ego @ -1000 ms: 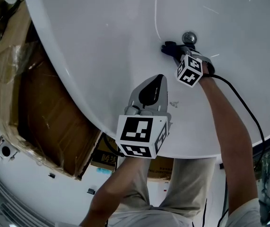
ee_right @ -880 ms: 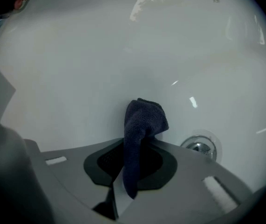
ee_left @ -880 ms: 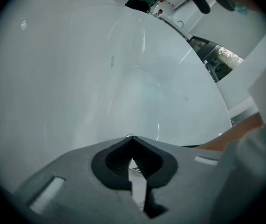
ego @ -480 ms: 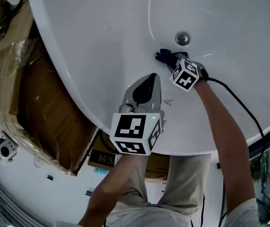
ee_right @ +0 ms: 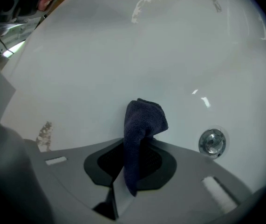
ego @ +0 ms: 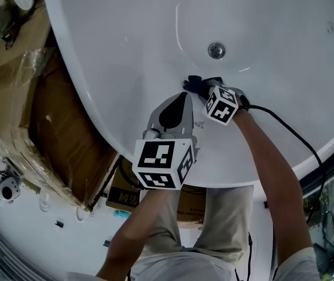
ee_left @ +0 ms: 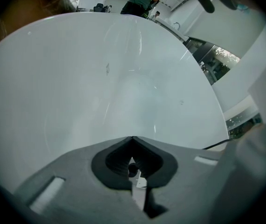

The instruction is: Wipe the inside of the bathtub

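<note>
We hold a tool in each hand over the white bathtub (ego: 126, 40), and we place everything from its round metal drain (ego: 216, 50).

Our right tool (ego: 205, 90) is down inside the tub, near the drain and on the side of it towards us. Its jaws are pinched on a dark blue cloth (ego: 191, 85). In the right gripper view the cloth (ee_right: 144, 120) stands up folded from between the jaws of the right tool (ee_right: 133, 146), its free end against the tub wall (ee_right: 123, 55). There the drain (ee_right: 211, 141) shows just beside the tool's body, apart from the cloth. On the far side of the cloth from the drain, a small speckled mark (ee_right: 44, 132) sits on the tub surface.

Our left tool (ego: 181, 98) is farther from the drain than the right one, above the tub's sloping side. Its jaws are pressed together with nothing between them. The left gripper view shows the left tool (ee_left: 132, 139) pointed at bare white tub (ee_left: 77, 78).

A black cable (ego: 295, 136) runs from the right tool along our forearm, away from the drain. Well apart from the drain, outside the tub's rim, lie brown cardboard sheets (ego: 50, 127).
</note>
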